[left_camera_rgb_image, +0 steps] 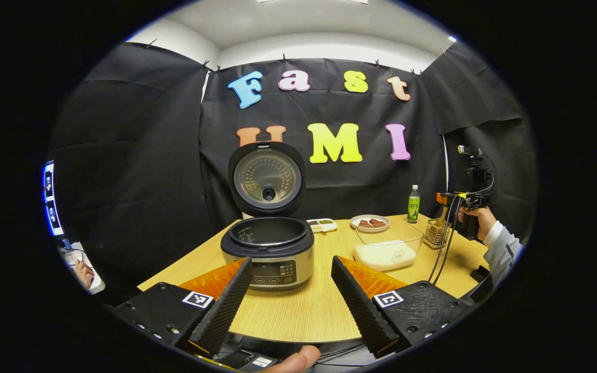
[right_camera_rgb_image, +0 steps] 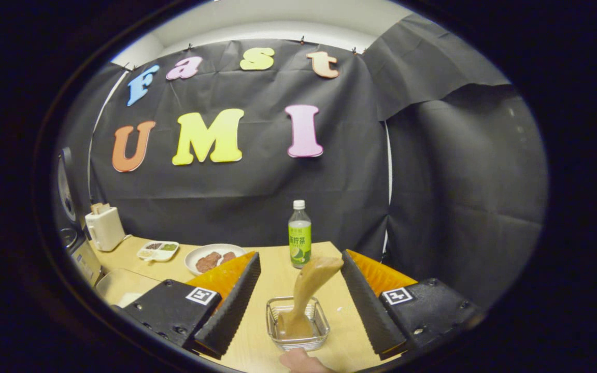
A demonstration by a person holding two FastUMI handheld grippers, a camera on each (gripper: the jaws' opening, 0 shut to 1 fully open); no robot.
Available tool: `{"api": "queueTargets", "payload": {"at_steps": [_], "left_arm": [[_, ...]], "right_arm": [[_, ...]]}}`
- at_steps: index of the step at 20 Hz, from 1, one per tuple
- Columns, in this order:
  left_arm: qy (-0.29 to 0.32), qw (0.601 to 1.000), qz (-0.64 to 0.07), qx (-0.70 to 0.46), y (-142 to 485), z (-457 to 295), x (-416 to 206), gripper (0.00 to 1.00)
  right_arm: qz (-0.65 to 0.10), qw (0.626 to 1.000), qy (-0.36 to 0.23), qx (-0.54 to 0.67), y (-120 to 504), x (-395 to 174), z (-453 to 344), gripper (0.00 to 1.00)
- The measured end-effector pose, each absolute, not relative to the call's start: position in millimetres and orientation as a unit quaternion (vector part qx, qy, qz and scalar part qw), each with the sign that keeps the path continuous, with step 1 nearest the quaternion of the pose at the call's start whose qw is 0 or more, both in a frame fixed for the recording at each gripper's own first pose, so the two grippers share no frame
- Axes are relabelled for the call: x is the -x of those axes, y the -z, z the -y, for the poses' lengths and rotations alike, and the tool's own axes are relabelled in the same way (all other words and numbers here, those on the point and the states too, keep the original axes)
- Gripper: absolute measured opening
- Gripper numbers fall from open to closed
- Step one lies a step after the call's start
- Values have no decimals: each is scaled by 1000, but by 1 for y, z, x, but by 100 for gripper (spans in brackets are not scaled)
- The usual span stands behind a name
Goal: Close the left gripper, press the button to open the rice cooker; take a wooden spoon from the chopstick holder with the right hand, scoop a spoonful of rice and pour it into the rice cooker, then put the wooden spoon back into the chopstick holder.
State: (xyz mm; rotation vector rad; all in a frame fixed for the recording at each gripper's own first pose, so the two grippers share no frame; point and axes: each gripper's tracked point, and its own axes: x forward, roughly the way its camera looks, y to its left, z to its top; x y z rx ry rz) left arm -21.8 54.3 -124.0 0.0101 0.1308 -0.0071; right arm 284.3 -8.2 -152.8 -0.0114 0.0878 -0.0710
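Spoon [right_camera_rgb_image: 309,290] stands in holder [right_camera_rgb_image: 298,324], handle up for grasping; right gripper [right_camera_rgb_image: 301,305] wide open, empty, straddling it; left gripper [left_camera_rgb_image: 290,300] open, empty; cooker [left_camera_rgb_image: 267,248] lid up.

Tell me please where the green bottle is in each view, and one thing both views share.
Left gripper view: the green bottle stands at the table's far right, behind the glass rice container.
Right gripper view: the bottle stands centre, just beyond the wooden spoon.
Shared landmark: the white plate, left of the bottle.
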Motion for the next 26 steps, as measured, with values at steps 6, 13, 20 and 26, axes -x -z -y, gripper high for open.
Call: {"api": "queueTargets", "payload": {"at_steps": [6, 13, 20, 26], "left_arm": [[17, 997, -62, 38, 98, -64, 1, 97], [-6, 999, -31, 28, 38, -115, -51, 94], [-7, 1000, -9, 12, -21, -134, -111, 94], [-12, 1000, 5, 10, -60, -158, -185, 94]], "right_arm": [[-36, 999, 31, -13, 116, -220, -7, 100], [-5, 1000, 24, -4, 77, -133, -30, 100], [6, 999, -36, 1, 48, -52, -76, 100], [41, 998, -34, 30, 28, -4, -79, 100]]}}
